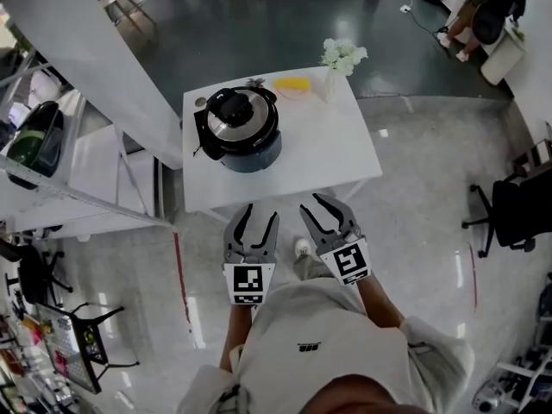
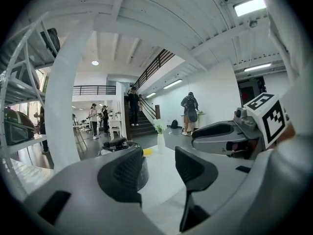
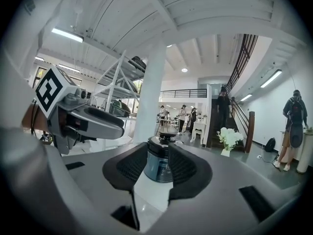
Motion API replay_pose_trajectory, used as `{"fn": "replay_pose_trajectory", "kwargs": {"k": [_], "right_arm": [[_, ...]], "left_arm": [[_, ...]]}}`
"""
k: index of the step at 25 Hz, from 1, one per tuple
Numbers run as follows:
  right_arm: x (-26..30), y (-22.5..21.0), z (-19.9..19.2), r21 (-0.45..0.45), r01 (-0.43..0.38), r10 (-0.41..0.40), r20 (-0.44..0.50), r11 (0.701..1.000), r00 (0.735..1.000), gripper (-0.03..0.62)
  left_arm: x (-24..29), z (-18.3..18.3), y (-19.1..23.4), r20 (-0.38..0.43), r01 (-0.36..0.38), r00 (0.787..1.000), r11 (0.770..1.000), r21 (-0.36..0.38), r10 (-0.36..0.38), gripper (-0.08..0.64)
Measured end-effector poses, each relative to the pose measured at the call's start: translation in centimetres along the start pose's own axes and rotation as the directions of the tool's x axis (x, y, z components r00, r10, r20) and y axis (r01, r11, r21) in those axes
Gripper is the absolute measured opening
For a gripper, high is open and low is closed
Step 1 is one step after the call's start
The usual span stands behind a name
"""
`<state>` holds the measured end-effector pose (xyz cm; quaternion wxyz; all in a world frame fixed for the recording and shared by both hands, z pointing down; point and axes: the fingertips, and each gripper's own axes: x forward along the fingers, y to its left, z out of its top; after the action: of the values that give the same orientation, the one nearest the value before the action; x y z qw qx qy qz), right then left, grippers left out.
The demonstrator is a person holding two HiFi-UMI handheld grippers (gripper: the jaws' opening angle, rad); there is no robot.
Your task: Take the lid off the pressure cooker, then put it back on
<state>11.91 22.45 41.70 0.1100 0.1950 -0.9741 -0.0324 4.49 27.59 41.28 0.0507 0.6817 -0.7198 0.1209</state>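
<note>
**Pressure cooker** (image 1: pixel 246 141): dark blue body, standing on the white bench (image 1: pixel 345 162) toward its far left part. We record the lid (image 1: pixel 237 115) seated on top, with its black knob and side handle in place. Behind it on the bench are a yellow object (image 1: pixel 293 84) and a vase of white flowers (image 1: pixel 341 59).

**Left hand-held gripper** (image 1: pixel 261 212): short of the bench's near edge and well apart from the cooker. The jaws are narrowly apart, with nothing between them.

**Right hand-held gripper** (image 1: pixel 312 202): just beside the left one and likewise short of the bench. Its jaws stand a narrow gap apart and hold nothing. In its own view the cooker shows beyond that gap.

**Step in hand, as we judge it:** the approach that comes before taking the lid off. Nothing has been touched yet.

**Next move, as we judge it:** carry both grippers over the bench to the cooker. One should widen its jaws enough to take the lid's knob or handle while the other steadies the body. The lid probably needs a twist to unlock before it lifts.
</note>
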Motion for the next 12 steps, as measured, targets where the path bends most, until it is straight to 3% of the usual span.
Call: {"fn": "replay_pose_trajectory", "kwargs": {"k": [12], "right_arm": [[5.2, -6.1, 0.1, -0.016, -0.063, 0.063, 0.035, 0.998, 0.997, 0.129]], "left_arm": [[6.7, 1.7, 1.9, -0.037, -0.058, 0.998, 0.998, 0.000, 0.058, 0.224]]}}
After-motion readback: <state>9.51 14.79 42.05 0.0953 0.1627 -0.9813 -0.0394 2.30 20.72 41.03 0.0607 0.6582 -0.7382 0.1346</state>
